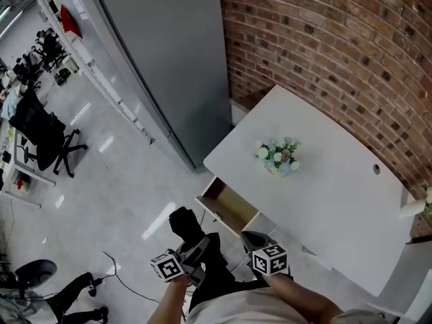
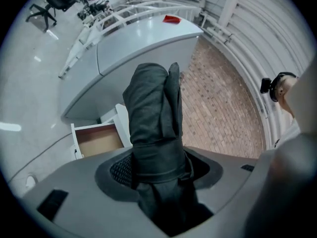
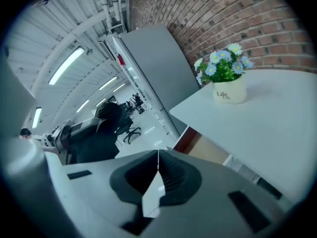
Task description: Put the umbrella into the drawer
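umbrella (image 2: 151, 108) gripped in left claw (image 2: 158, 171) | drawer (image 2: 95, 141) open, apparently near

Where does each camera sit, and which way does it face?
Head view: on the person's head, facing steeply down at the white table, open drawer, forearms, left tongs and right tongs.
Left gripper view: on the left tongs, facing along jaws shut on the black umbrella, towards the open drawer.
Right gripper view: on the right tongs, jaws together and empty, facing the flower pot.
Shared: all show the open drawer.
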Demonstrator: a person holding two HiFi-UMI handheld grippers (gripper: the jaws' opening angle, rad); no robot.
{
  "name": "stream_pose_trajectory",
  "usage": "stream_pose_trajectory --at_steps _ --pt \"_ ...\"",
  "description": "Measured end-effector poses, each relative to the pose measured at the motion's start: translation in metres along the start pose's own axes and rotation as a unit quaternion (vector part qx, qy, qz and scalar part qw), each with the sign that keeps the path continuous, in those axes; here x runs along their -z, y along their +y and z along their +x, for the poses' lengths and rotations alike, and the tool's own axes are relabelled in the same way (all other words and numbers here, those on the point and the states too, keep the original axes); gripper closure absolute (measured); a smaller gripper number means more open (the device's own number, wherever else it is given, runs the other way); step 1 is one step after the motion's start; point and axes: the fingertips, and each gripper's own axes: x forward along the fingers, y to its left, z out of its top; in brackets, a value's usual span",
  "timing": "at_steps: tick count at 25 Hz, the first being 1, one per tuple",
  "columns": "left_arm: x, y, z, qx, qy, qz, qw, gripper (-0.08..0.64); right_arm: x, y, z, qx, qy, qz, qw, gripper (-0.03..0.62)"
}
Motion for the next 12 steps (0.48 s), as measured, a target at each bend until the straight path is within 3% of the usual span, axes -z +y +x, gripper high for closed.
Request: stream_pose_trajectory --at_steps 6,9,12 --pt "0.008 0.047 0.023 -0.036 0.077 0.019 0.9961 0.298 -0.002 -0.009 0.001 0.037 0.004 -0.002 0.999 0.575" --pt "0.019 0.070 0.038 -0.076 0.127 0.036 0.9884 0.298 -0.003 -0.013 -0.002 0.050 0.004 -0.009 0.999 0.575" --pt "0.031 0.091 0.051 -0.114 0.180 0.061 0.9753 0.298 -0.003 -0.016 -0.006 0.058 0.006 -0.015 0.998 0.575"
